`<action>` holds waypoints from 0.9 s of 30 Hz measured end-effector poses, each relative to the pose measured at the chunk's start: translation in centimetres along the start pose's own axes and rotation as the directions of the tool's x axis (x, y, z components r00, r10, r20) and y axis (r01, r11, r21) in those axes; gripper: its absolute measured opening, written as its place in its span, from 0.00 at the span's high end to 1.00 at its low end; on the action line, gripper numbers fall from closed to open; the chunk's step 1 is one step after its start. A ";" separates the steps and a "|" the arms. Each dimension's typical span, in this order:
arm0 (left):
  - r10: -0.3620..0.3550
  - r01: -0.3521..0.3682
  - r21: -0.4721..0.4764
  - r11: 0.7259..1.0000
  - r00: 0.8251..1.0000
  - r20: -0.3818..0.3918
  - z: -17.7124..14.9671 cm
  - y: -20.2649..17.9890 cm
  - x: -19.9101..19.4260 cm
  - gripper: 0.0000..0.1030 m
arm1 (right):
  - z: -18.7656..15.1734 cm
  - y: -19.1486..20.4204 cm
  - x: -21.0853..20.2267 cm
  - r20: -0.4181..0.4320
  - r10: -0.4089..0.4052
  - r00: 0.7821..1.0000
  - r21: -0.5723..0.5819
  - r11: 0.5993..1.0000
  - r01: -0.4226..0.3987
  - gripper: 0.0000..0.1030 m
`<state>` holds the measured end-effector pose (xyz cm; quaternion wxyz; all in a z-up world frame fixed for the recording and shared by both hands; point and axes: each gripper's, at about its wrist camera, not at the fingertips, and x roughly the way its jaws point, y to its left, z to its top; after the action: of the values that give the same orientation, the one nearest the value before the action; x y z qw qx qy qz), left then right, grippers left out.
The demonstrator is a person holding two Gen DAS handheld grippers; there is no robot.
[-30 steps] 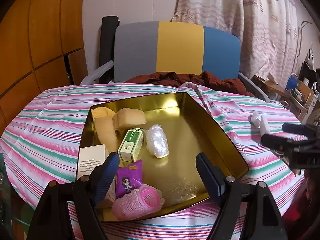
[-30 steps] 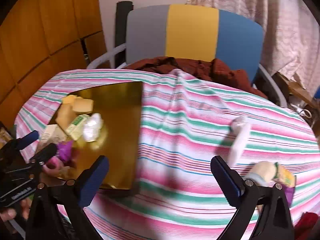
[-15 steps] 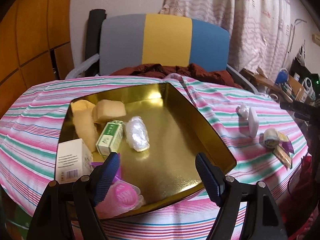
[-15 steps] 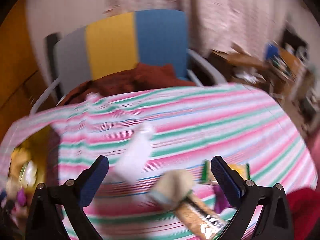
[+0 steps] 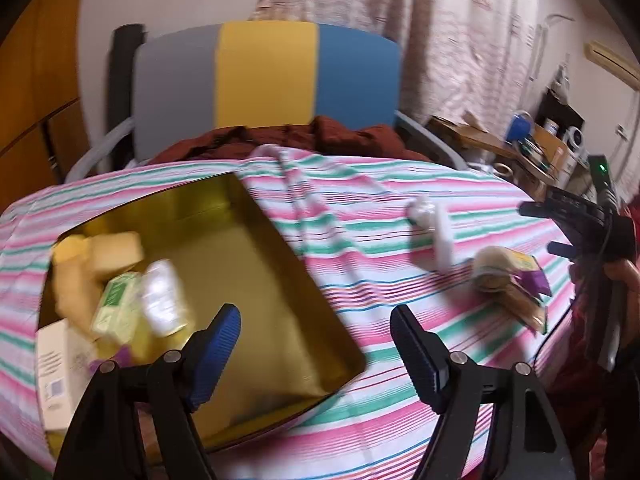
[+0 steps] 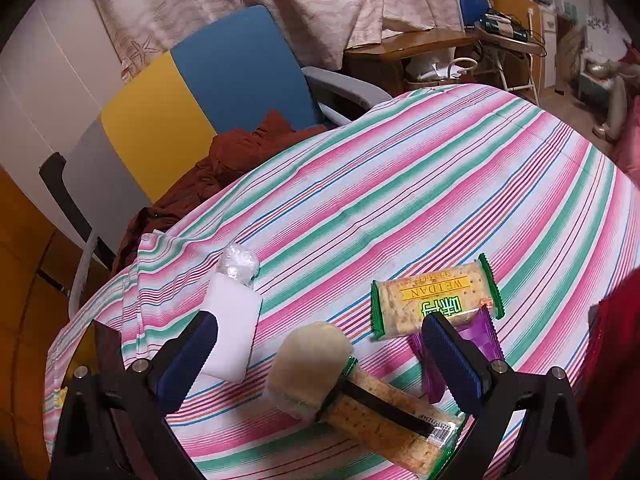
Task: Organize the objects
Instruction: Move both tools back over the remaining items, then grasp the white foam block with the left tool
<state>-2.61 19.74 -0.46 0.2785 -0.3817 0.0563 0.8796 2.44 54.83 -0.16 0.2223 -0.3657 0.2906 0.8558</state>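
Just beside the white sponge block (image 6: 232, 338), the right gripper (image 6: 320, 360) is hovering wide-jawed over the bandage roll (image 6: 308, 364), needing to descend squarely; the left gripper (image 5: 316, 344) is idling equally wide-jawed.

Gold tray (image 5: 280, 280) on the striped cloth, left part of table, open, shiny inside. Contents crowded at its left end: pale yellow sponge blocks (image 5: 116, 246), green-and-white small box (image 5: 116, 312) lying tilted, clear crinkled plastic packet (image 5: 162, 300) just beside it, white printed carton (image 5: 54, 364) at the near-left corner. Right half of tray bare.

Loose items on cloth, well apart from tray: white foam block (image 6: 232, 336) lying flat, touching a crumpled clear plastic ball (image 6: 239, 265) at its far end. Beige gauze roll (image 6: 308, 364) on its side, resting against a long cracker pack (image 6: 396, 428). Second cracker pack (image 6: 434, 300), green-edged, marked WEIDAN, lies flat; purple wrapper (image 6: 478, 330) partly beneath it.
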 end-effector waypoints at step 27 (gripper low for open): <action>-0.130 0.161 0.152 0.975 0.973 -0.191 7.3 -12.5 16.0 0.32 | 0.1 -0.5 0.3 -0.041 0.149 0.988 0.042 0.988 -0.147 0.00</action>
<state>-9.46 39.70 -5.17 0.3670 -0.4382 0.1265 0.8107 2.47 55.29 -0.54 0.1586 -0.3574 0.3382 0.8560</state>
